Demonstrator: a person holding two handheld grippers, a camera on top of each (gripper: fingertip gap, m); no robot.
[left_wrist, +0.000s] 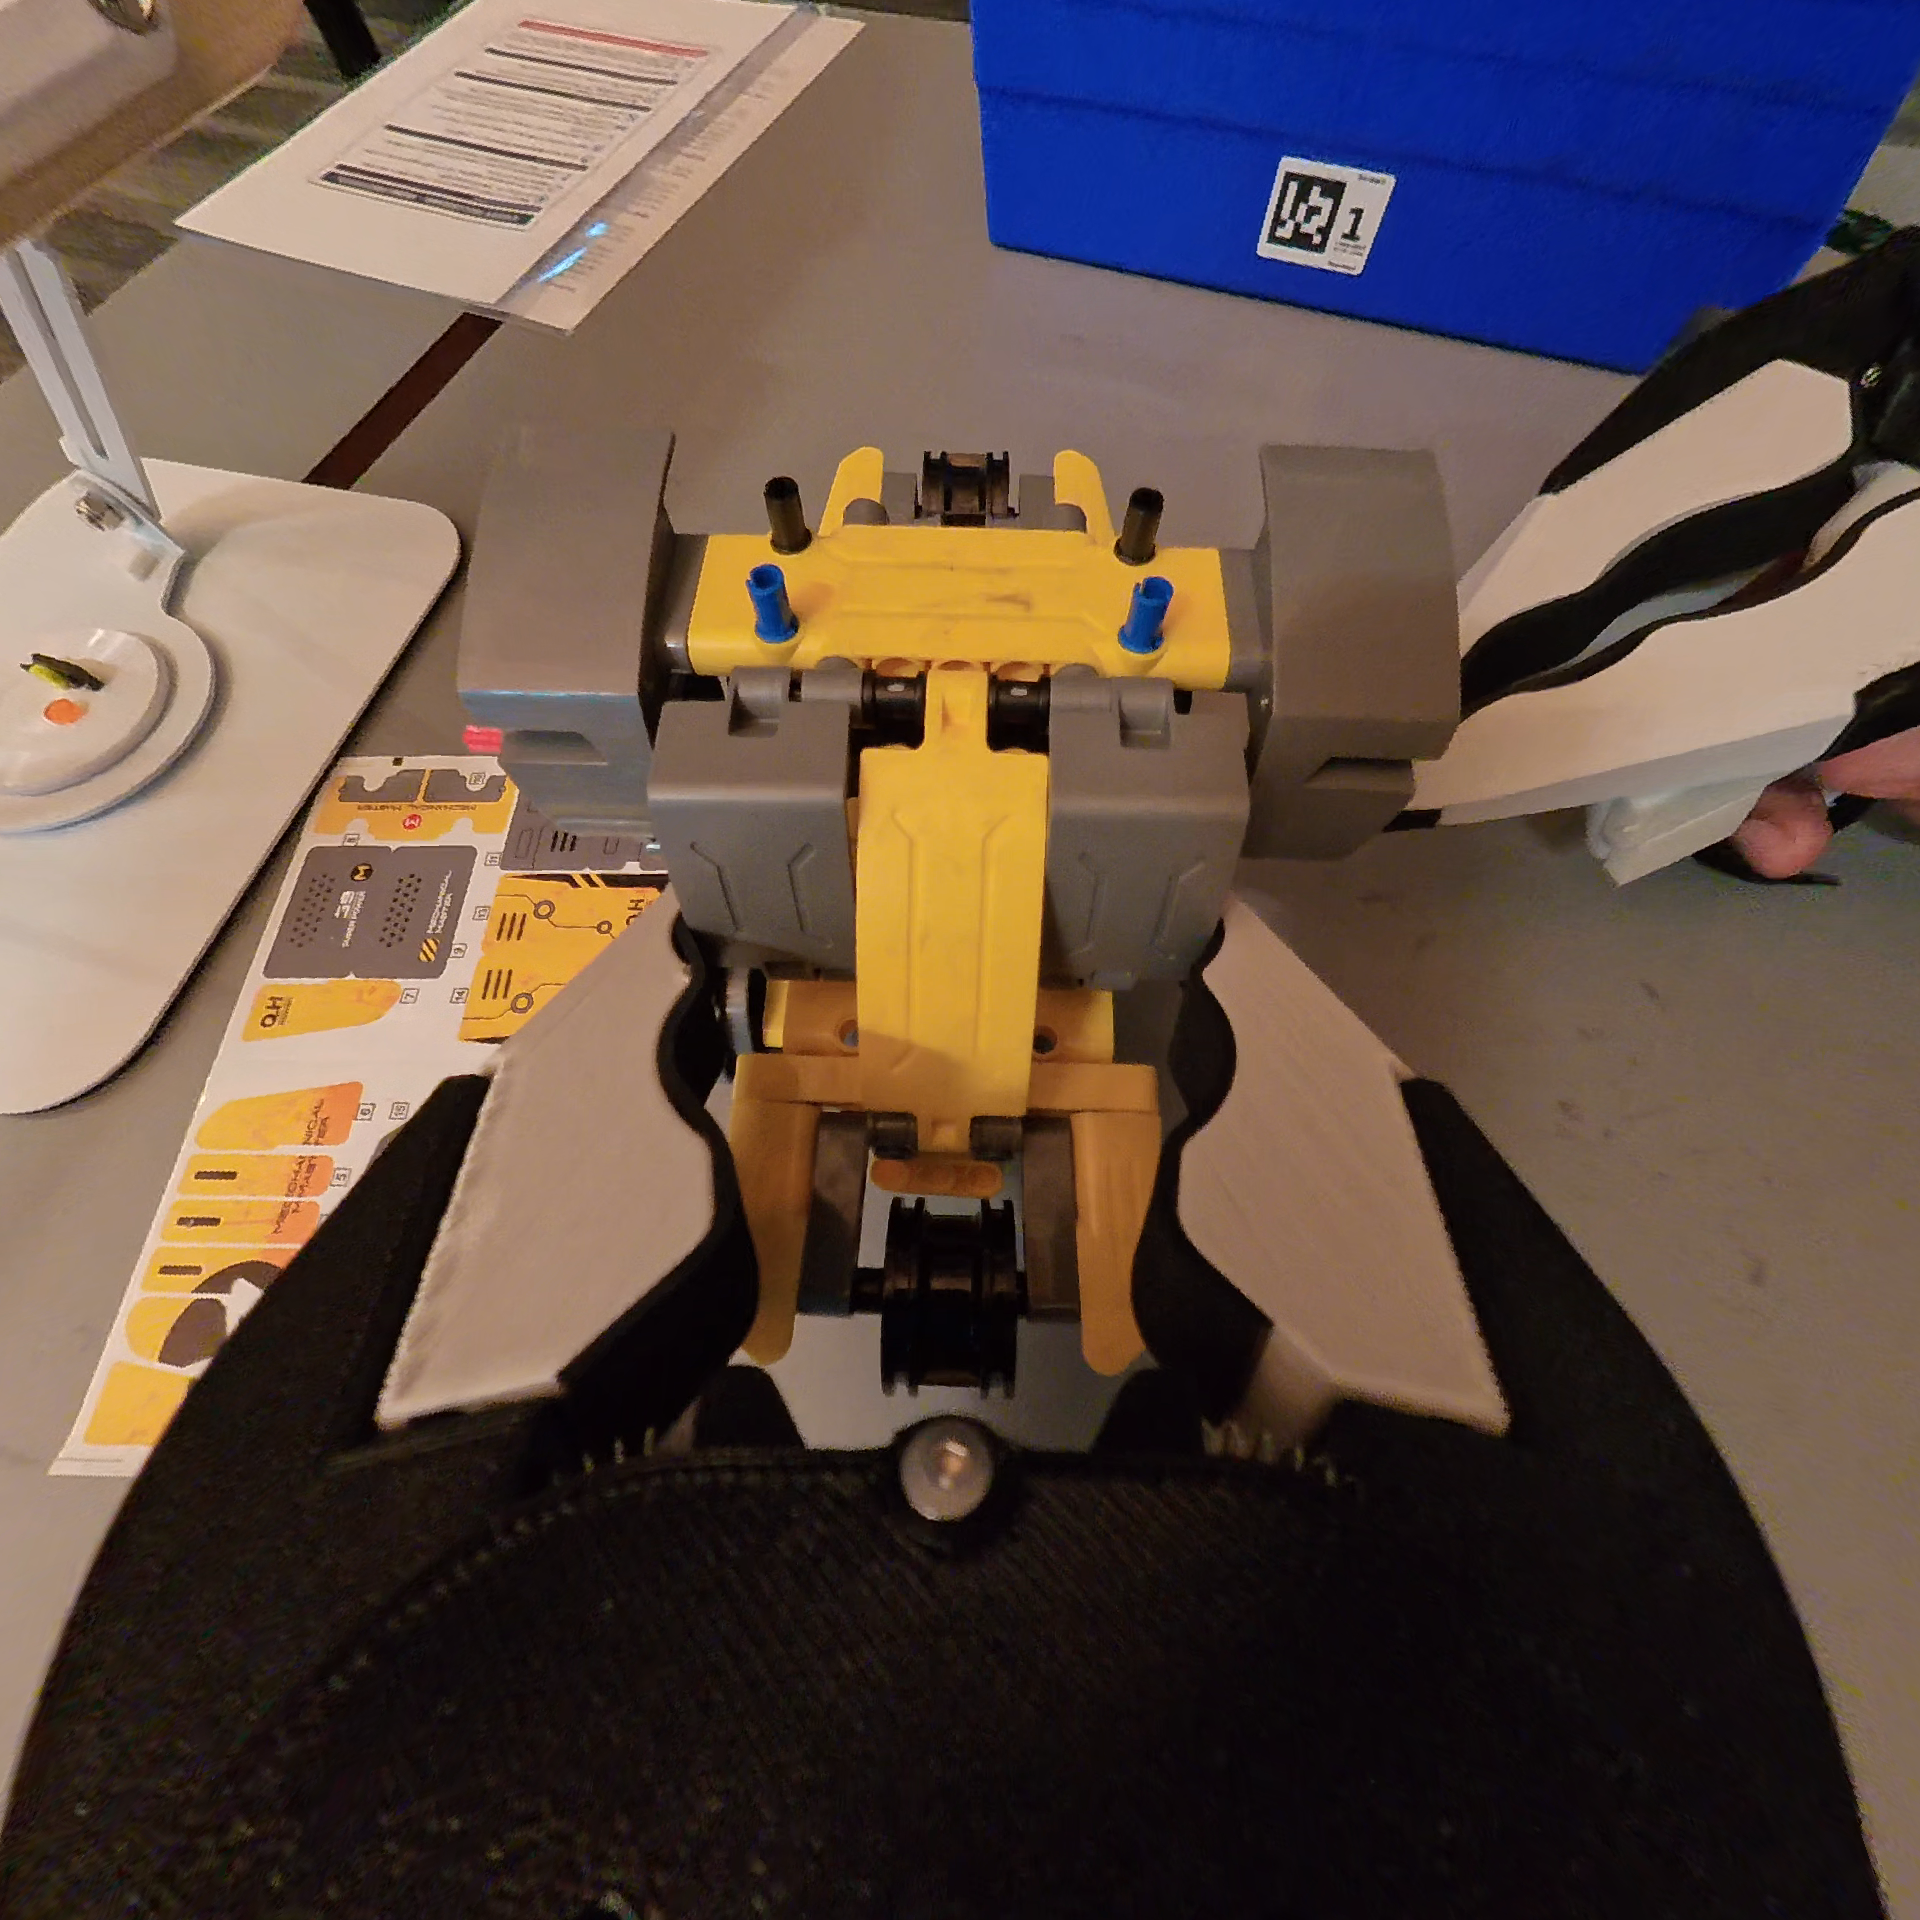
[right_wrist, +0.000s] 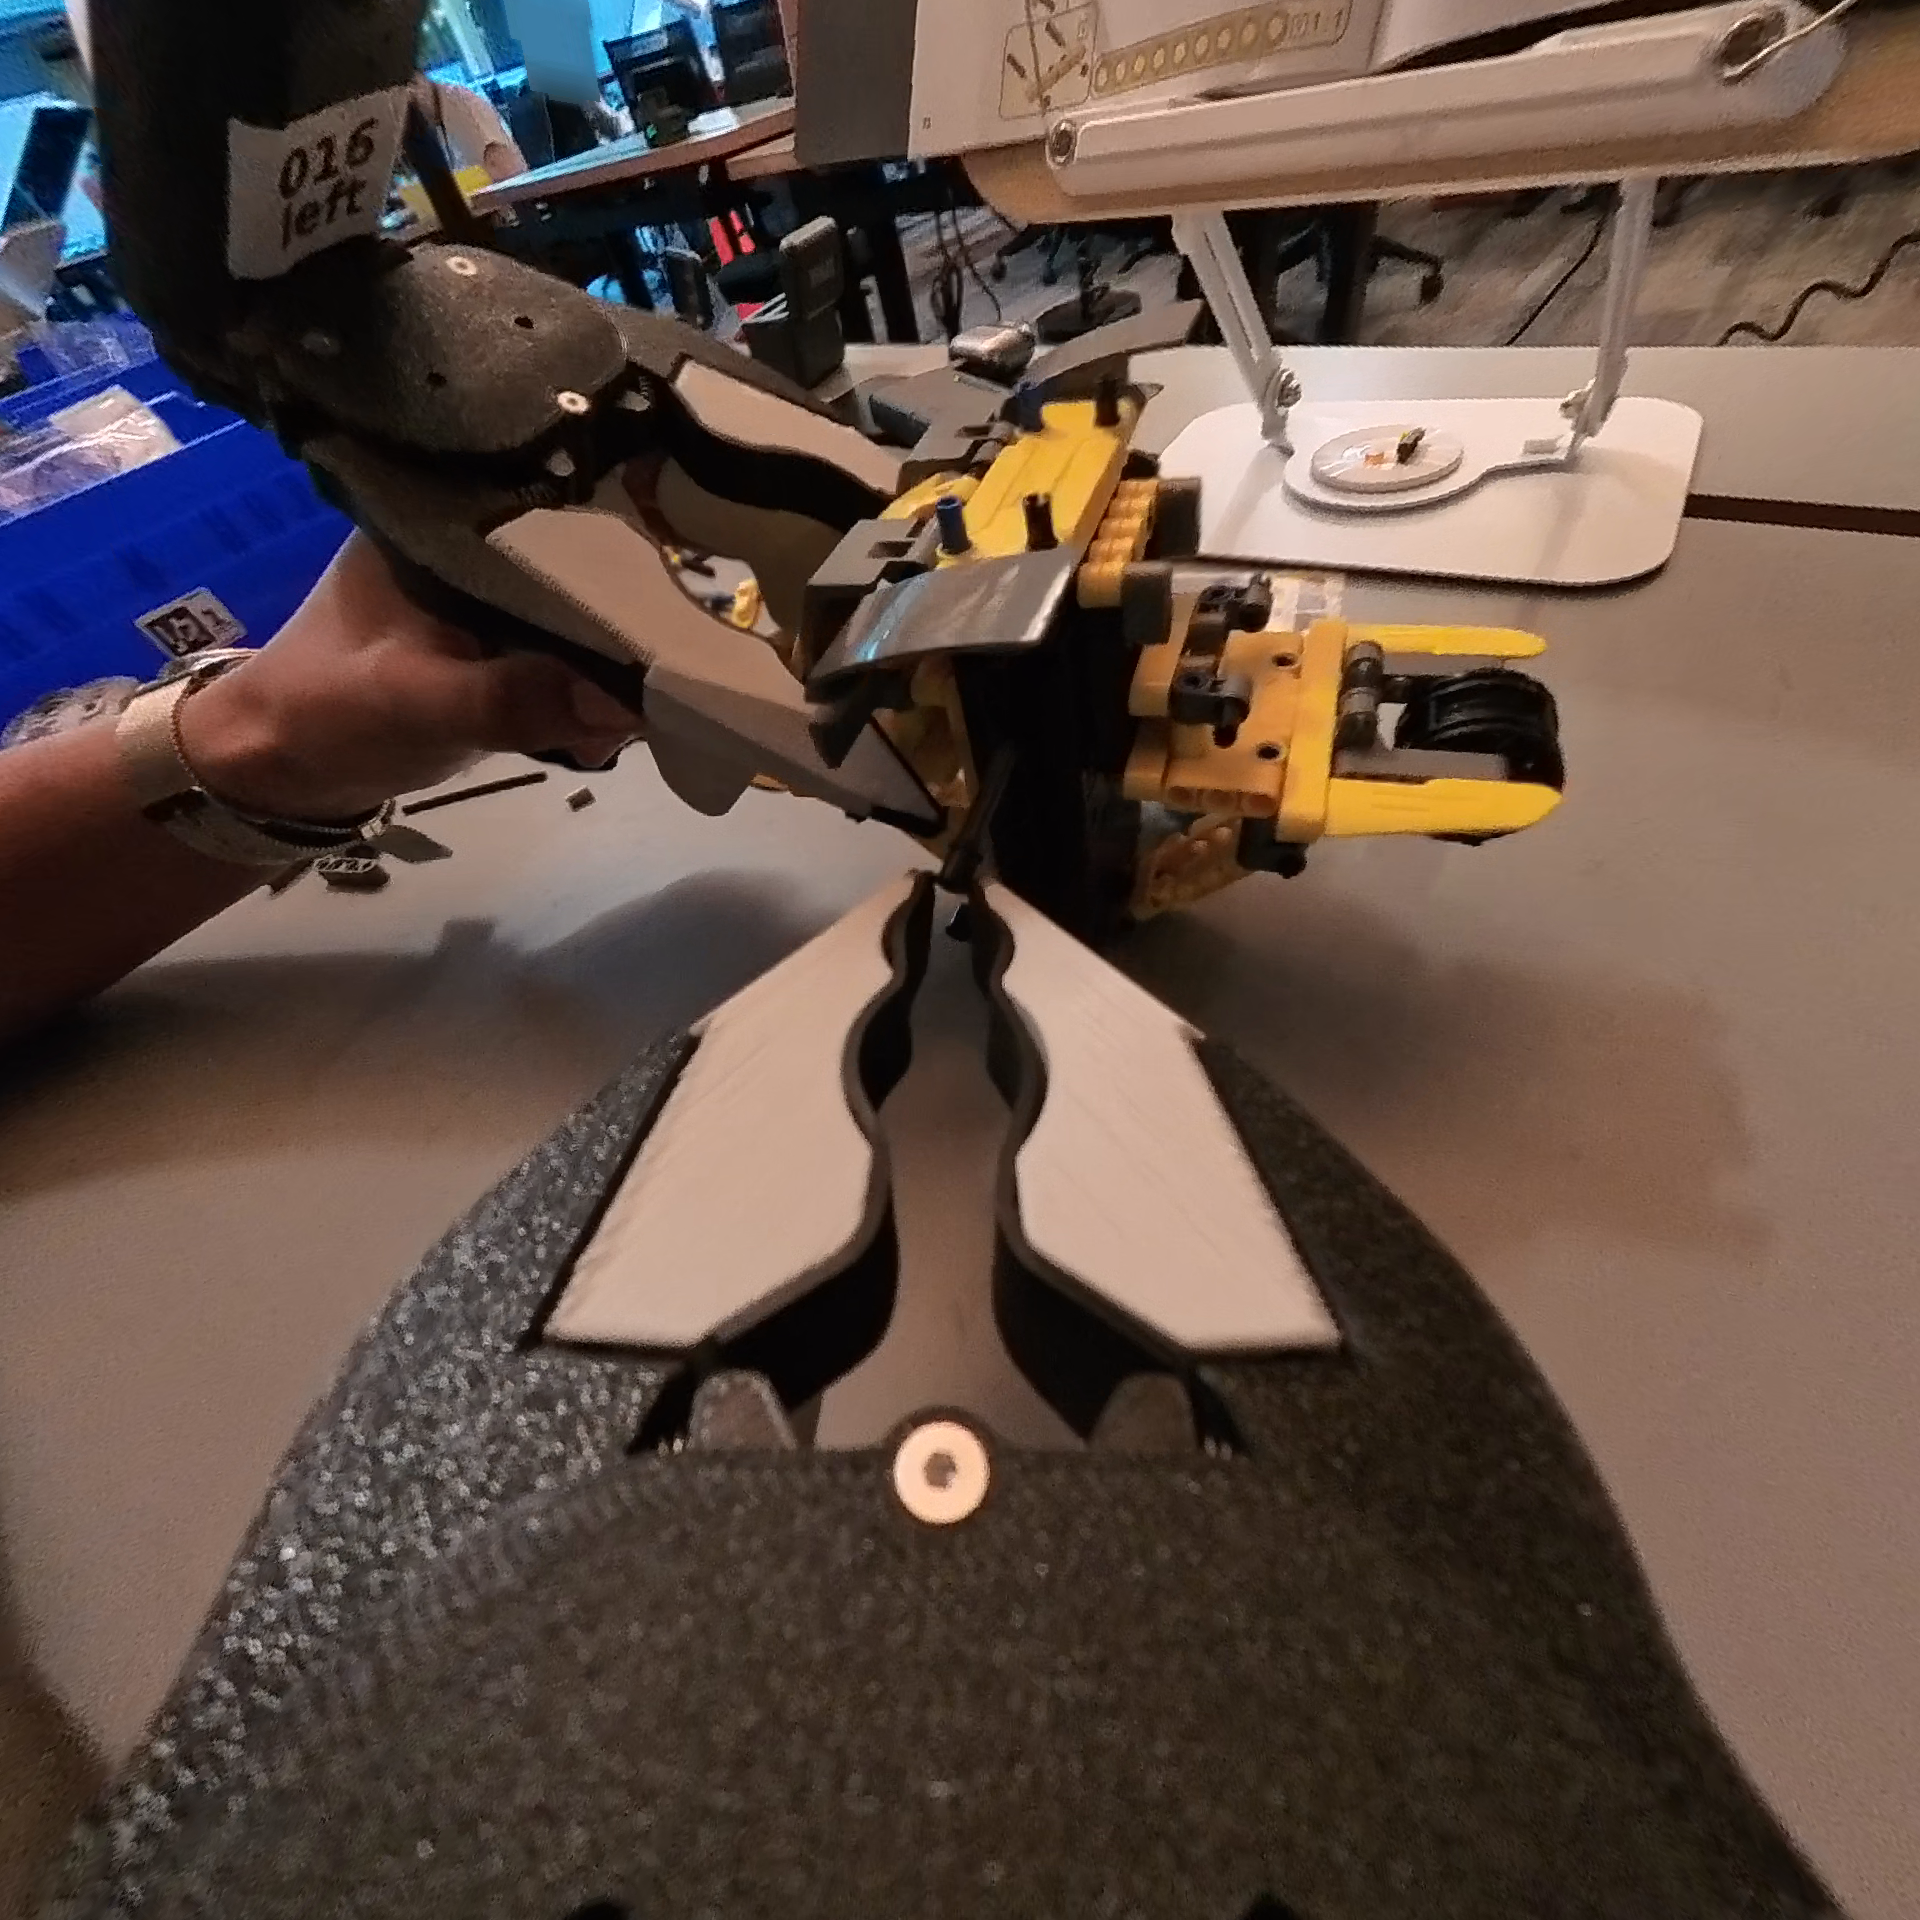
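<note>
My left gripper (left_wrist: 945, 935) is shut on a yellow and grey brick-built vehicle model (left_wrist: 951, 727), clamping its grey side panels and holding it tilted above the grey table (left_wrist: 1558, 1143). Two blue pins (left_wrist: 767, 603) and two black pins stick up from its yellow top plate. In the right wrist view the model (right_wrist: 1226, 686) lies sideways in the left gripper (right_wrist: 904, 644), with a black wheel (right_wrist: 1486, 717) in a yellow fork at the right. My right gripper (right_wrist: 951, 883) is shut on a thin black axle (right_wrist: 977, 821) that sticks out of the model's underside. It also shows in the left wrist view (left_wrist: 1455, 717).
A blue bin (left_wrist: 1455, 156) with a square marker tag stands behind. A sticker sheet (left_wrist: 343, 1039) lies left of the model. A white stand base (right_wrist: 1558, 499) holds a small dish with bits. A laminated page (left_wrist: 499, 135) lies far left. Small black parts (right_wrist: 478, 784) lie by a person's hand (right_wrist: 364, 707). From either gripper's tips it is about 11 cm to the black wheel (right_wrist: 1486, 717).
</note>
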